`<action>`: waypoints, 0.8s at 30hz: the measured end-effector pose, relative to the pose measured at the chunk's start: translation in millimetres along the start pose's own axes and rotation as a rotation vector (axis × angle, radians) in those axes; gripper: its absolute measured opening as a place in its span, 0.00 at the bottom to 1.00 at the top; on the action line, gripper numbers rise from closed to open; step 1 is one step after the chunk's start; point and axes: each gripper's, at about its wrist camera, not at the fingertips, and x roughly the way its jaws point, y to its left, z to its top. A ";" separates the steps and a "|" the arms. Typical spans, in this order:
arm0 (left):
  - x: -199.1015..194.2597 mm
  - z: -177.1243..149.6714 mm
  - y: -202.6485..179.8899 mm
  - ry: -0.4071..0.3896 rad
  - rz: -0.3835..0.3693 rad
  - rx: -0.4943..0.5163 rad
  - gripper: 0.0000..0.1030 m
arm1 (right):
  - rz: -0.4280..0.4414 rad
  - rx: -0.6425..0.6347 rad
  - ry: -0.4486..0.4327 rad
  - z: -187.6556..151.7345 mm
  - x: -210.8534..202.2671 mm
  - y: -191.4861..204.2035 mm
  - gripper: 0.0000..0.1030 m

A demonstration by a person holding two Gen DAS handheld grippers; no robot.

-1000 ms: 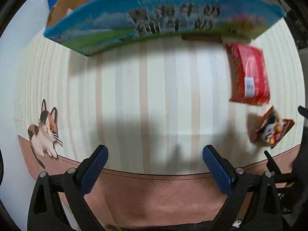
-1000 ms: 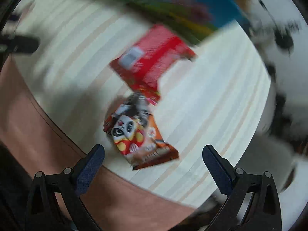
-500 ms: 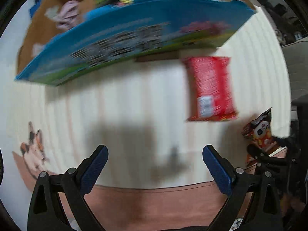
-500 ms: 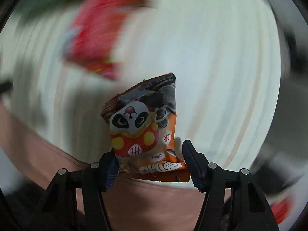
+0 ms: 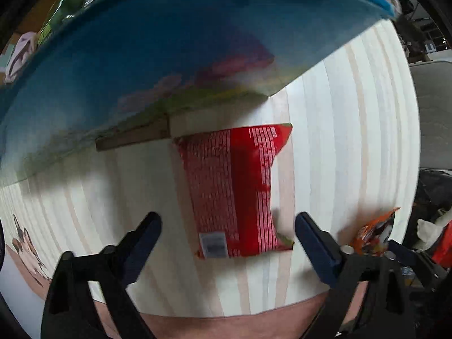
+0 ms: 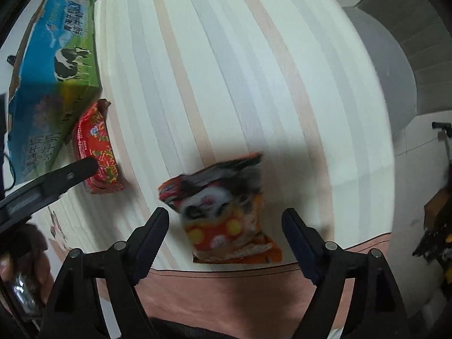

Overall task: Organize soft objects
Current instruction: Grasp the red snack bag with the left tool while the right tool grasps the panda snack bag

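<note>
My left claw (image 5: pixel 226 240), narrowing but still spread, straddles the light, crinkly red snack packet (image 5: pixel 237 189); I'd pinch its puffed sides. My right claw (image 6: pixel 226 231) has just reopened around the panda packet (image 6: pixel 226 212).

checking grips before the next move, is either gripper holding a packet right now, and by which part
Nothing is held. The left gripper straddles the red packet, the right gripper the panda snack bag; both sets of jaws stand clear of the packets.

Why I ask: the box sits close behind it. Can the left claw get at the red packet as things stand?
Probably yes. The left claw stands open astride the red packet, which lies flat on the striped cloth; the blue box borders only its far end.
</note>
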 end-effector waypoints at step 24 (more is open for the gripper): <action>16.2 -114.3 42.3 0.019 0.062 -0.053 0.45 | -0.137 -0.181 0.082 -51.1 62.0 97.8 0.53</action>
